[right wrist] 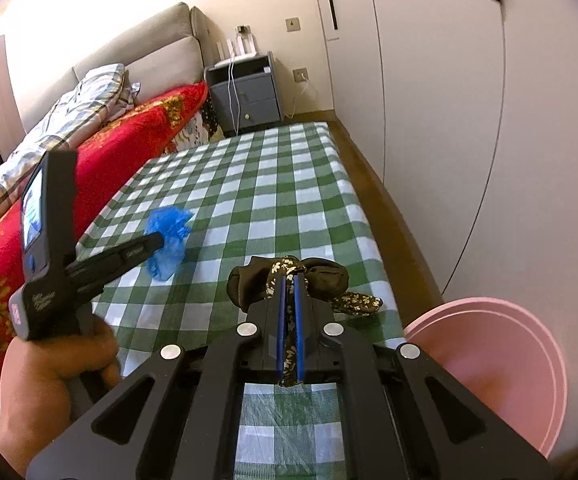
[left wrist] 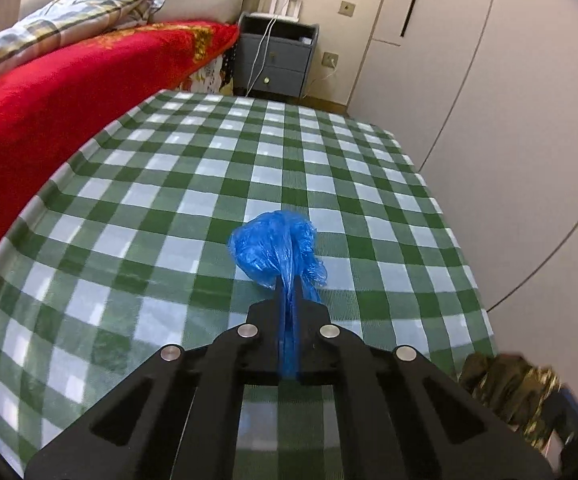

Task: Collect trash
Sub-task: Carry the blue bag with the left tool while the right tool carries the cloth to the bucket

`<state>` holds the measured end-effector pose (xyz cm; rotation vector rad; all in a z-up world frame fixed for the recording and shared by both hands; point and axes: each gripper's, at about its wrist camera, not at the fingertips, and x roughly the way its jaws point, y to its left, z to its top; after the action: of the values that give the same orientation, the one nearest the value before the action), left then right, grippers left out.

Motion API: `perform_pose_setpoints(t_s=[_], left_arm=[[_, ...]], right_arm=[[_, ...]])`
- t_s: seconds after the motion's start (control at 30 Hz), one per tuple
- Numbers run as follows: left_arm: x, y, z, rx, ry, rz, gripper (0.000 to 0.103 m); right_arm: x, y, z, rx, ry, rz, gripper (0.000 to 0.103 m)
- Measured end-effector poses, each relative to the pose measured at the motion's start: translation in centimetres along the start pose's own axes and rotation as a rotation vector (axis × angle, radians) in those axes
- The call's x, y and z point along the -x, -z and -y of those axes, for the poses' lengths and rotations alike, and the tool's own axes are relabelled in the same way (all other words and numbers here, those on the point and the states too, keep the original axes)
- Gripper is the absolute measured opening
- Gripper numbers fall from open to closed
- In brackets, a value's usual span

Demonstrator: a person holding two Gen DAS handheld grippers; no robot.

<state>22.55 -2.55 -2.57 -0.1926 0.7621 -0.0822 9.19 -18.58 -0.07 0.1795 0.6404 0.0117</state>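
A crumpled blue plastic bag (left wrist: 275, 246) lies on the green-and-white checked cloth (left wrist: 169, 184). My left gripper (left wrist: 289, 292) is shut on it, blue film pinched between the jaws. From the right wrist view the same blue bag (right wrist: 167, 236) shows at the tip of the left gripper (right wrist: 157, 242), held by a hand (right wrist: 61, 364). My right gripper (right wrist: 289, 280) is shut on a dark floral fabric scrap (right wrist: 289, 268), whose ends spread either side of the fingers. That scrap also appears blurred at the lower right in the left wrist view (left wrist: 509, 384).
A pink bin (right wrist: 501, 364) stands at the lower right beside the table. A bed with a red blanket (left wrist: 69, 88) and striped quilt (left wrist: 61, 20) runs along the left. A grey nightstand (left wrist: 275, 60) stands behind; white wardrobe doors (left wrist: 489, 100) line the right.
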Motion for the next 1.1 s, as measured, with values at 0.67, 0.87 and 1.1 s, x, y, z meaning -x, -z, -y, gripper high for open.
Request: perform_pose_setpoints(t_s=[0.67,0.87,1.1], left_arm=[[9.7,3.7,1.5,-0.122,0.076,0.107,0.002],[11.3,4.7,2.6,-0.159,0.108,0.115,0.002],[12.1,6.0,4.7,-0.189,0.192,0.11,0.002]], right_arm=[[9.2,0.3,3.1,-0.043,0.047,0.096,0.004],[11.5,0.5,4.1,-0.046,0.074,0.118,0.004],[13.2,1.1,5.8,-0.075,0.116,0.118,0.004]])
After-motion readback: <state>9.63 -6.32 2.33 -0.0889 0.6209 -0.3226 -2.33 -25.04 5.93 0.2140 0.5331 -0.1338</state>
